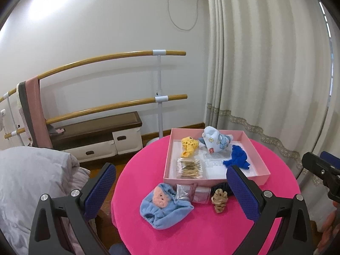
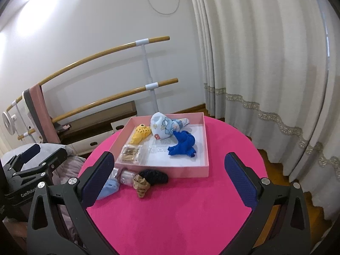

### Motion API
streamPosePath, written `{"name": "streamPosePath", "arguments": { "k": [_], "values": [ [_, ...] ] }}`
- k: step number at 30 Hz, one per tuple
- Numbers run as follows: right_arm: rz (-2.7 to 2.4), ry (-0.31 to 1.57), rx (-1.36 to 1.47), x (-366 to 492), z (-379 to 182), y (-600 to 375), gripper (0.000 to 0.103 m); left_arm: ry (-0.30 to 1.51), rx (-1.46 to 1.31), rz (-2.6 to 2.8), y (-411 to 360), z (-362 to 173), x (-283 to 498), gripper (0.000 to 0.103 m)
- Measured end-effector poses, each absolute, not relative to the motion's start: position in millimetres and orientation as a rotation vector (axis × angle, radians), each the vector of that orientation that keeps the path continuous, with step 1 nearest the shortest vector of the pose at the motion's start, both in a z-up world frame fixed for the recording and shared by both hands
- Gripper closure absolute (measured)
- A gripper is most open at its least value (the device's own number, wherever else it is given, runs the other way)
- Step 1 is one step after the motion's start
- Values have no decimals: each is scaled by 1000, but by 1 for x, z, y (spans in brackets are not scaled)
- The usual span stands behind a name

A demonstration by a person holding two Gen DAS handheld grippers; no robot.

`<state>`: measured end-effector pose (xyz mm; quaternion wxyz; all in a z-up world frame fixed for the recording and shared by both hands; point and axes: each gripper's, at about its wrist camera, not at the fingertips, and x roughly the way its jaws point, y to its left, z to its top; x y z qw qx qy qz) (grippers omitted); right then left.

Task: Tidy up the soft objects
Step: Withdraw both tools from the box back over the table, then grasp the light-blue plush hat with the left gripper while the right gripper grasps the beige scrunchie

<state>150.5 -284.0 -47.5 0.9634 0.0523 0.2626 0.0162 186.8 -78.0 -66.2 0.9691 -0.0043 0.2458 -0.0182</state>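
1. Ahead of the left gripper (image 1: 171, 188), between its wide-spread fingers, lies a light blue plush cap (image 1: 164, 209) with a peach face patch, on the pink round table (image 1: 201, 229); the gripper holds nothing.
2. Just right of the cap sit two clear packets (image 1: 192, 192), then a tan scrunchie (image 1: 220, 199) touching a dark scrunchie (image 2: 156, 176), all close against the near wall of the pink box (image 1: 212, 180).
3. Farther ahead, inside the box, are a packet of tan clips (image 1: 190, 167) at the near left, a yellow knit piece (image 1: 189, 146) beyond it, a printed blue-and-white cloth (image 1: 214, 141) at the far side, and a bright blue knit piece (image 1: 237, 157) to the right.
4. The right gripper (image 2: 170, 179) is likewise wide open and empty, above the table's near part, with the scrunchies ahead between its fingers.
5. Beyond the table stand a wooden double rail (image 1: 119, 57), a low cabinet (image 1: 99, 136) and a cream curtain (image 1: 265, 63).
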Motion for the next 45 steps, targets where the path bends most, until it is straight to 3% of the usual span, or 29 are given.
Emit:
{"name": "streamPosePath", "arguments": {
  "k": [20, 45],
  "values": [
    [44, 544, 97, 151, -50, -277, 0, 507, 4, -14, -79, -70, 191, 0],
    [124, 863, 71, 223, -156, -252, 4, 791, 74, -30, -70, -181, 295, 0]
  ]
}}
